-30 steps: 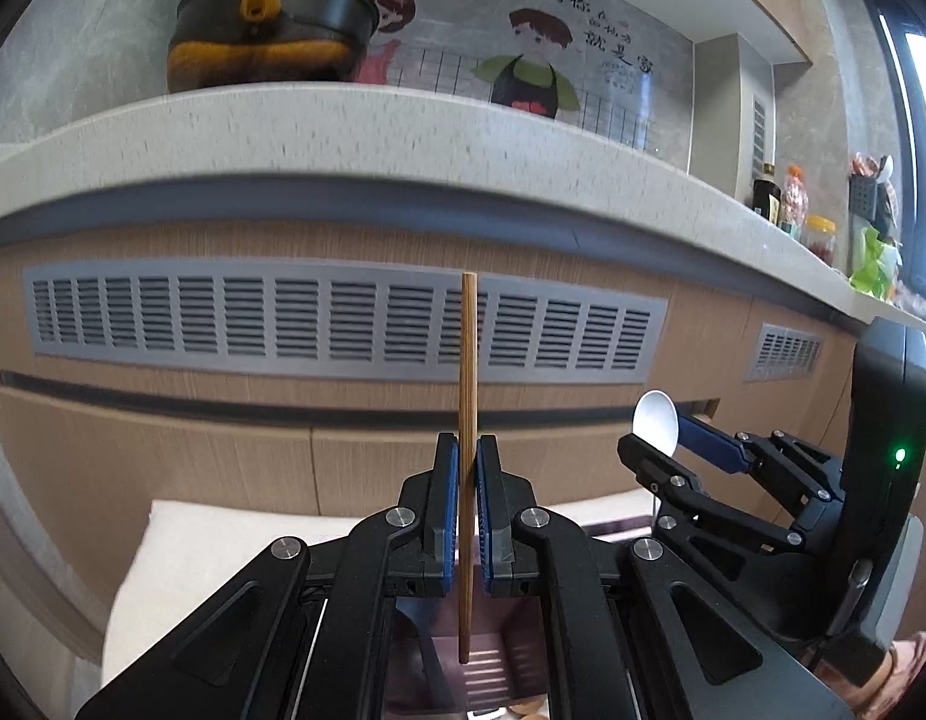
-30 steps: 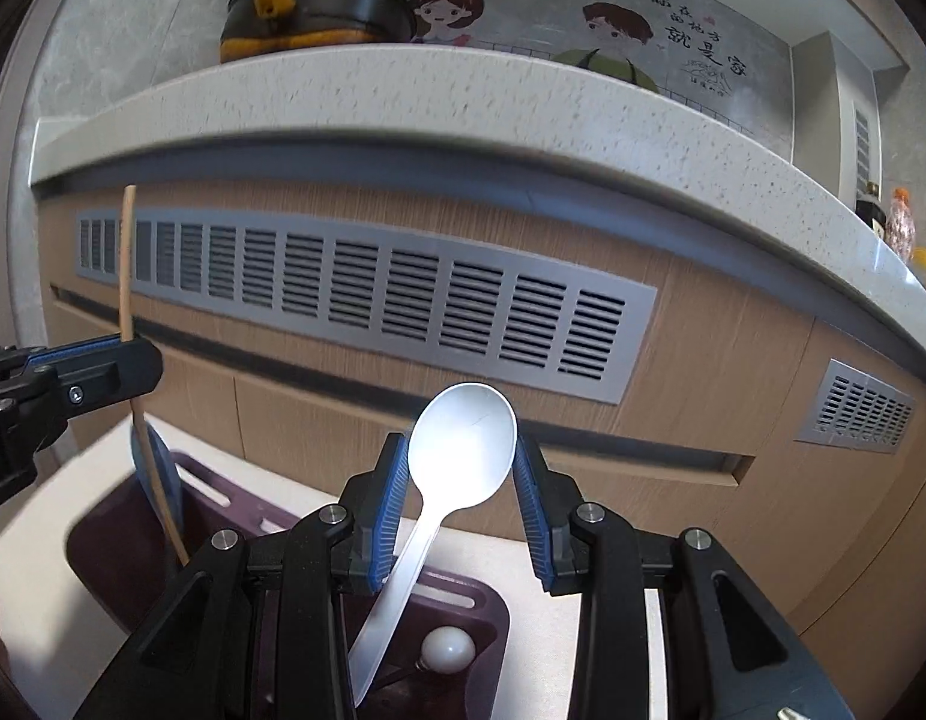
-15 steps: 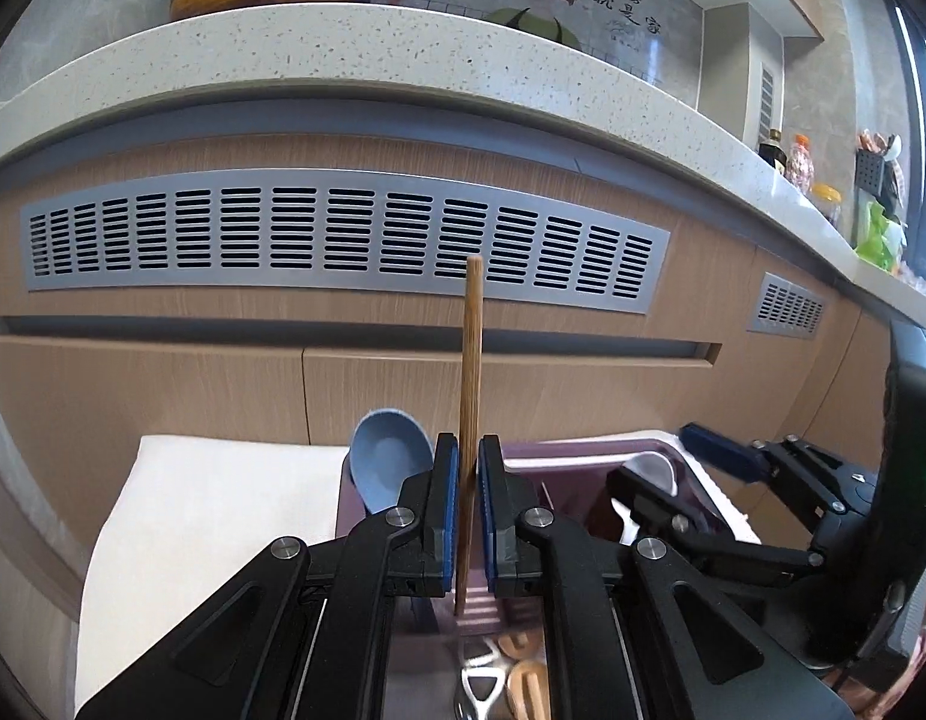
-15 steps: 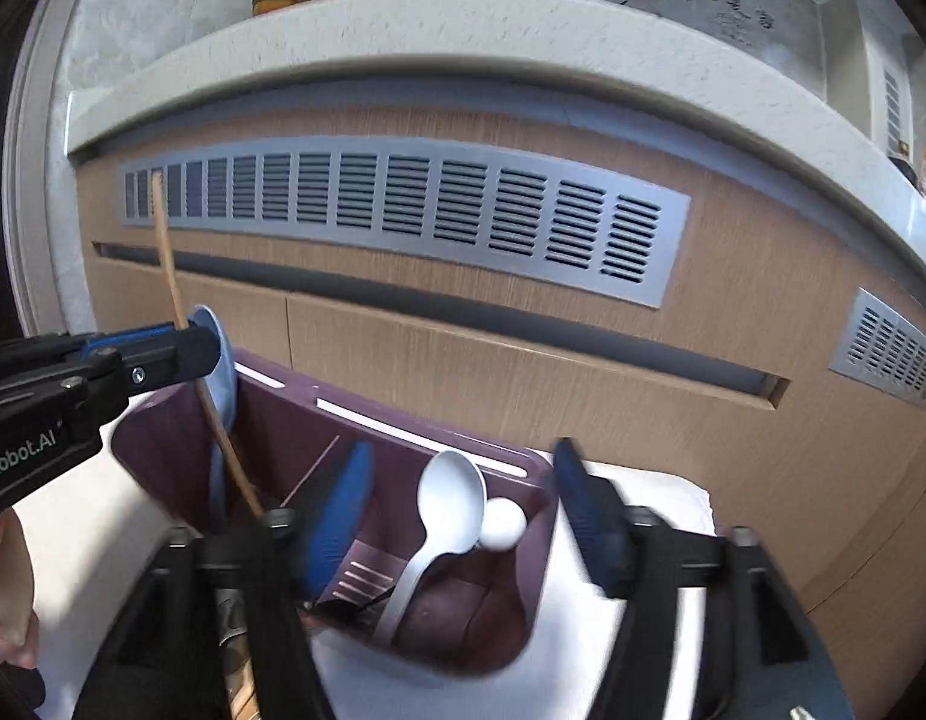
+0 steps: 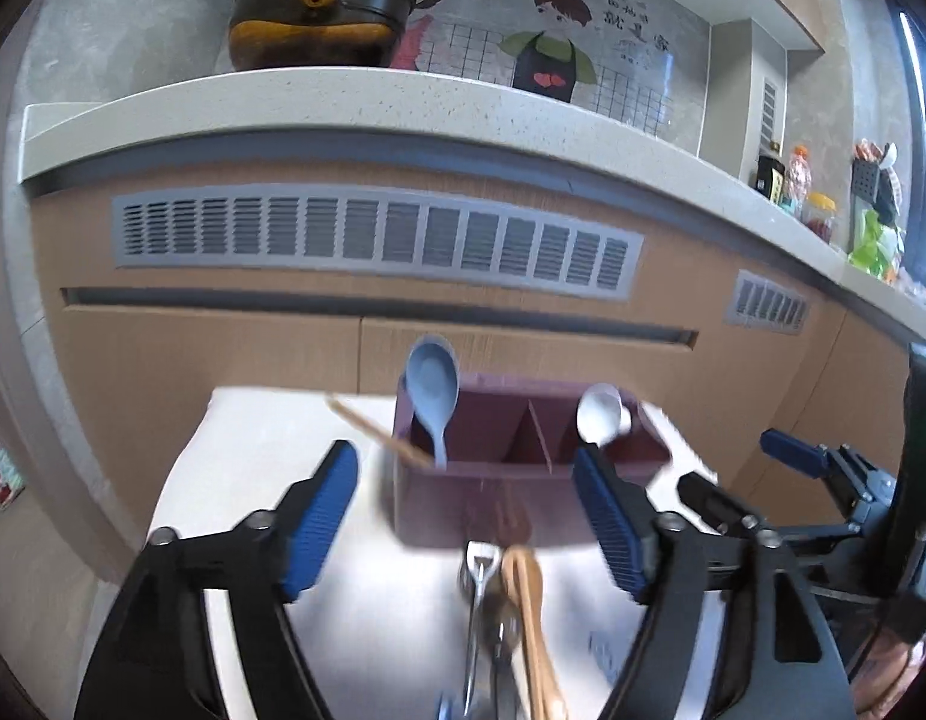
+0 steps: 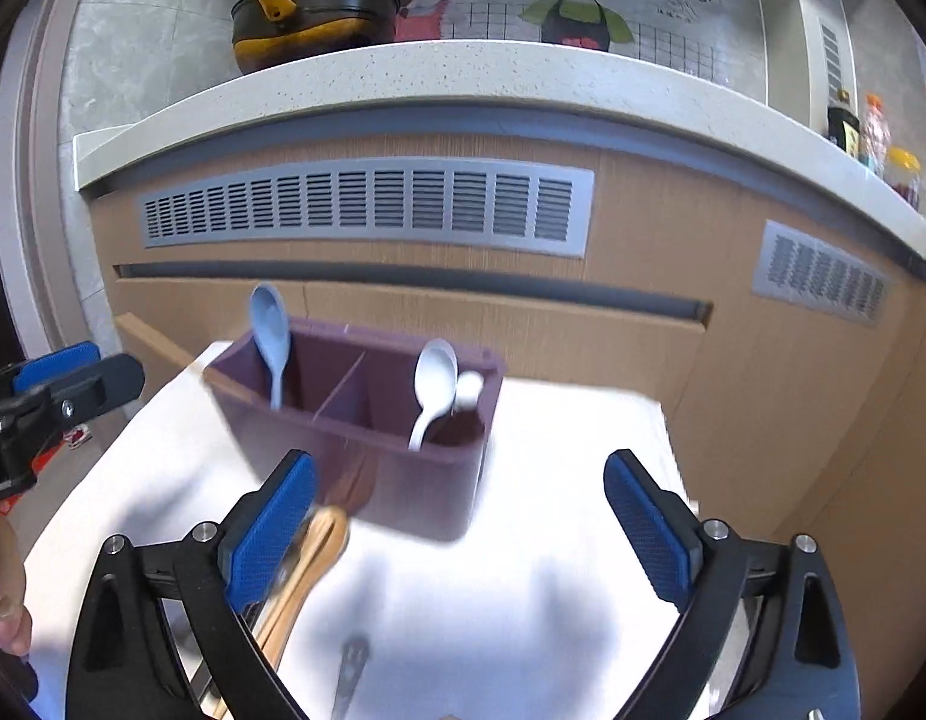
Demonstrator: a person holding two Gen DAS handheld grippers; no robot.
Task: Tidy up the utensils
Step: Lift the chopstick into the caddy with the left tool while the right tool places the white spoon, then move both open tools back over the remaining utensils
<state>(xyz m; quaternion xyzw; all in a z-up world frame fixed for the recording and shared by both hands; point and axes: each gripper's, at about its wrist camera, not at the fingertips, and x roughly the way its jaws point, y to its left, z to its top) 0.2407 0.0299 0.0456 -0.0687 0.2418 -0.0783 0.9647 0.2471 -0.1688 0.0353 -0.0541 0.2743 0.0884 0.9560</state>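
**A:** Left cam: left gripper (image 5: 466, 519) is spread wide, holding nothing. The purple caddy (image 5: 523, 483) sits just ahead; a chopstick (image 5: 378, 432) leans out of its left end, tip pointing up and left, beside the blue spoon (image 5: 429, 387), bowl up. More utensils (image 5: 511, 612) lie in front of the caddy, running lengthwise toward the camera.

**B:** Right cam: right gripper (image 6: 459, 531) is wide open and empty too. The white spoon (image 6: 434, 387) stands in the caddy's right section, bowl up. I'd say pinch the next wooden piece (image 6: 306, 564) mid-shaft and drop it in handle first.
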